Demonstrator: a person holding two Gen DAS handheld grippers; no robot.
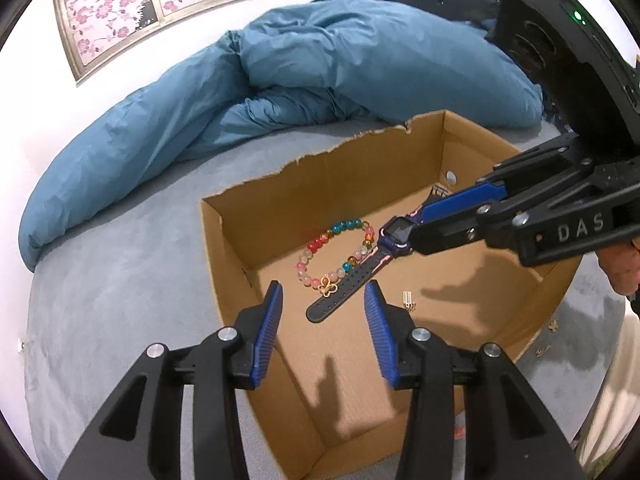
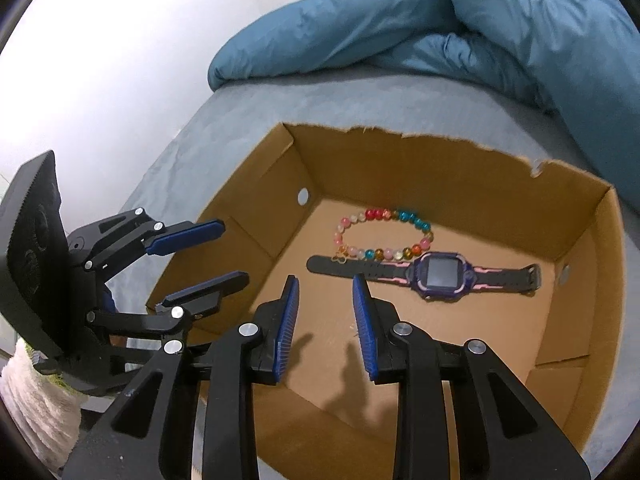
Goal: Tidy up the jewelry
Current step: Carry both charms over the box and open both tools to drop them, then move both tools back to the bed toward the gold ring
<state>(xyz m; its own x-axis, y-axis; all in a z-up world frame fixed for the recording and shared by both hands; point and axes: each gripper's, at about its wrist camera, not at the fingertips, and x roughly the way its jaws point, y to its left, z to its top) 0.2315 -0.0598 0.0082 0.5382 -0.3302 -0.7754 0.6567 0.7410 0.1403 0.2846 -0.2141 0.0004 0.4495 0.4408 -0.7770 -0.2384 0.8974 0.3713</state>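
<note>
A cardboard box [image 1: 248, 232] [image 2: 440, 168] with torn rims lies on the bed. On its floor are a multicoloured bead bracelet [image 1: 336, 252] [image 2: 384, 236] with a gold butterfly charm and a purple-and-pink smartwatch [image 1: 394, 234] [image 2: 438, 274] on a black strap, touching the bracelet. A small gold piece [image 1: 408, 300] lies near the strap's end. My left gripper [image 1: 323, 292] [image 2: 234, 252] hangs open over the box's near edge with nothing between its pads. My right gripper [image 2: 326, 284] [image 1: 416, 228] is open too, above the box floor near the watch, holding nothing.
A crumpled blue duvet [image 1: 320, 72] [image 2: 500, 28] lies behind the box on the grey bed sheet [image 1: 120, 280]. Two small gold pieces [image 1: 548, 336] lie on the sheet right of the box. A window with flower-patterned panes [image 1: 152, 4] is set in the white wall.
</note>
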